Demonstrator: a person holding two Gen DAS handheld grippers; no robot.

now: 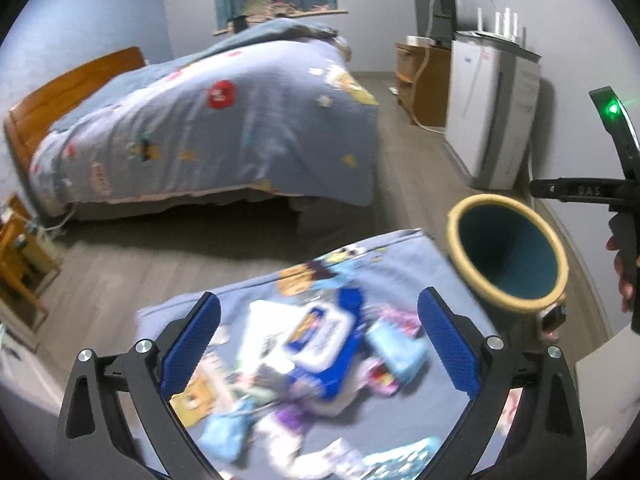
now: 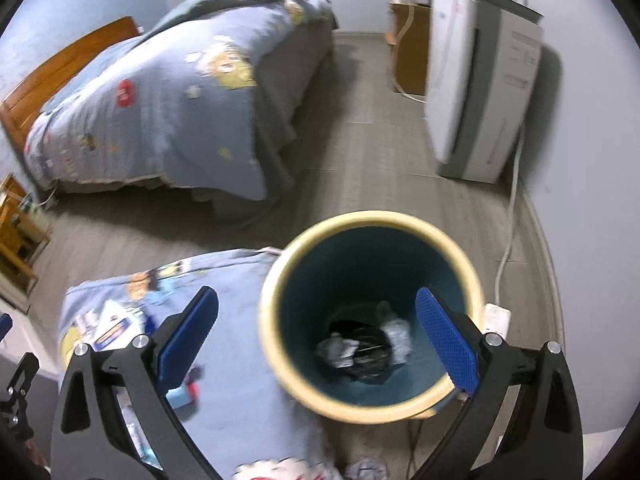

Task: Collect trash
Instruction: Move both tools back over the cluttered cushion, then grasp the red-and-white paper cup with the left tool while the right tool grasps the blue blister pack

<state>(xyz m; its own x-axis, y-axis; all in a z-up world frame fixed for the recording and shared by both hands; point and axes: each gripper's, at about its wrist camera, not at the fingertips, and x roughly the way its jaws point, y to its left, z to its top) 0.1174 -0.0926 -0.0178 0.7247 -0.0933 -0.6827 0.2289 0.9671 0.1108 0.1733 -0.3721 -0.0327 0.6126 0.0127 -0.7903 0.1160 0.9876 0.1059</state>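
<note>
I see blurred wrappers [image 1: 320,356] heaped on blue cloth; upright yellow-rimmed teal bin [image 2: 372,400] beside it holds crumpled trash [image 2: 360,350].

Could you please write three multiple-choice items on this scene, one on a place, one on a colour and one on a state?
1. Where is the trash bin?
A. on the big bed
B. on the floor beside the blue-covered surface
C. on the cabinet

2. What colour is the bin's rim?
A. pale yellow
B. red
C. black

3. How is the right claw?
A. shut on a wrapper
B. shut on nothing
C. open

Answers: 1 B, it stands at the surface's edge; 2 A, yellow ring round a teal inside; 3 C, fingers apart above the bin, nothing between.
</note>
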